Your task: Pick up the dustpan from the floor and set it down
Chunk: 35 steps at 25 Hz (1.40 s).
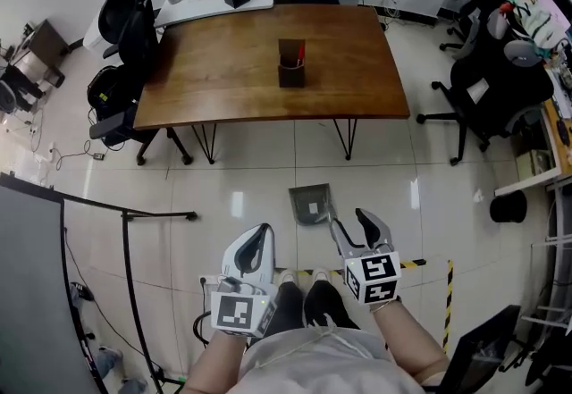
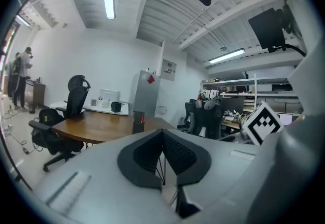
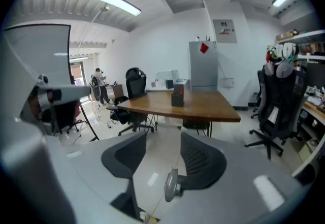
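A grey dustpan (image 1: 309, 203) lies on the pale tiled floor just ahead of my feet, its handle slanting back towards the right gripper (image 1: 350, 221). That gripper is open. In the right gripper view, the right gripper (image 3: 162, 139) has the rounded grey end of the dustpan's handle (image 3: 171, 186) low between its jaws, close to the right one; the pads do not press on it. The pan itself is hidden there. My left gripper (image 1: 261, 233) hangs left of the pan, shut and holding nothing. In the left gripper view, the left gripper (image 2: 162, 132) has its pads meeting.
A wooden table (image 1: 232, 71) with a dark box (image 1: 291, 63) on it stands beyond the pan. Office chairs (image 1: 487, 93) flank it on both sides. A black rail (image 1: 125, 222) runs at the left, and yellow-black tape (image 1: 420, 264) marks the floor at the right.
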{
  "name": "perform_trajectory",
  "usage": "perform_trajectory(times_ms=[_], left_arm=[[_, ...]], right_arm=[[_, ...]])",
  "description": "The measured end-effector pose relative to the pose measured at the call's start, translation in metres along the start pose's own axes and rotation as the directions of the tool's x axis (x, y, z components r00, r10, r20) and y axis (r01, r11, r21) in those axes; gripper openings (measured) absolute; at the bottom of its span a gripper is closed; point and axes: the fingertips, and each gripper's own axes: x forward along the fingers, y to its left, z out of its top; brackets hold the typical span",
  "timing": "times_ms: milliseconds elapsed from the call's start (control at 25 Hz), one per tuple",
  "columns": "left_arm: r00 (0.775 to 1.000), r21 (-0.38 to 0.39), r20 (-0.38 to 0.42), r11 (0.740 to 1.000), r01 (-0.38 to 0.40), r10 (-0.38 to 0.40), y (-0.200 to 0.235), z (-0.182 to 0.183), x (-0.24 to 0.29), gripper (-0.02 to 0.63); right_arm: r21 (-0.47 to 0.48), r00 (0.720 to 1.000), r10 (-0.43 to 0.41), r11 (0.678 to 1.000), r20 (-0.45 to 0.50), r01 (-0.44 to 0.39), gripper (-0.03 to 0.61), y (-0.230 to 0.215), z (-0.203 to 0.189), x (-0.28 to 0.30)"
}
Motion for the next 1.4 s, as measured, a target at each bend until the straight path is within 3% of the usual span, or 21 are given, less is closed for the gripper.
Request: perform_trajectory(times_ms=[160, 360, 520, 680, 800, 920, 1000, 1160, 1400], left_arm=[[0.999, -0.032, -0.04, 0.999, 0.009, -0.011, 0.015, -0.027, 0.024, 0.014], [0.996, -0.057, -0.093, 0.998, -0.015, 0.01, 0.039, -0.065, 0.042, 0.014], [0.987, -0.086, -0.156, 0.995, -0.054, 0.04, 0.052, -0.099, 0.035, 0.014], [0.973, -0.093, -0.223, 0.992, -0.085, 0.062, 0.064, -0.125, 0.022, 0.014], [0.971, -0.101, -0.231, 0.99, -0.096, 0.07, 0.071, -0.127, 0.02, 0.014], [0.97, -0.127, -0.229, 0.986, -0.11, 0.078, 0.077, -0.124, 0.023, 0.014], [0.972, -0.137, -0.224, 0.985, -0.108, 0.075, 0.078, -0.12, 0.026, 0.014], [0.974, -0.139, -0.22, 0.987, -0.082, 0.05, 0.074, -0.116, 0.029, 0.014], [0.981, -0.151, -0.195, 0.987, -0.047, 0.016, 0.069, -0.098, 0.029, 0.014]], right_arm=[[-0.013, 0.985, -0.027, 1.0, -0.171, 0.025, 0.227, -0.016, -0.063, 0.064], [-0.042, 0.932, -0.066, 0.998, -0.358, 0.054, 0.233, -0.034, -0.139, 0.127], [-0.002, 0.871, -0.056, 0.998, -0.488, 0.063, 0.233, -0.036, -0.191, 0.157], [0.004, 0.784, -0.027, 0.999, -0.621, 0.037, 0.233, -0.032, -0.222, 0.177], [0.017, 0.741, -0.017, 0.999, -0.671, 0.038, 0.151, -0.033, -0.232, 0.18], [-0.015, 0.739, -0.045, 0.999, -0.672, 0.048, 0.115, -0.037, -0.226, 0.187], [-0.043, 0.725, -0.091, 0.995, -0.682, 0.085, 0.057, -0.047, -0.226, 0.183], [-0.114, 0.701, -0.138, 0.99, -0.7, 0.081, 0.024, -0.059, -0.229, 0.172], [-0.151, 0.71, -0.146, 0.987, -0.689, 0.055, 0.023, -0.053, -0.206, 0.149]])
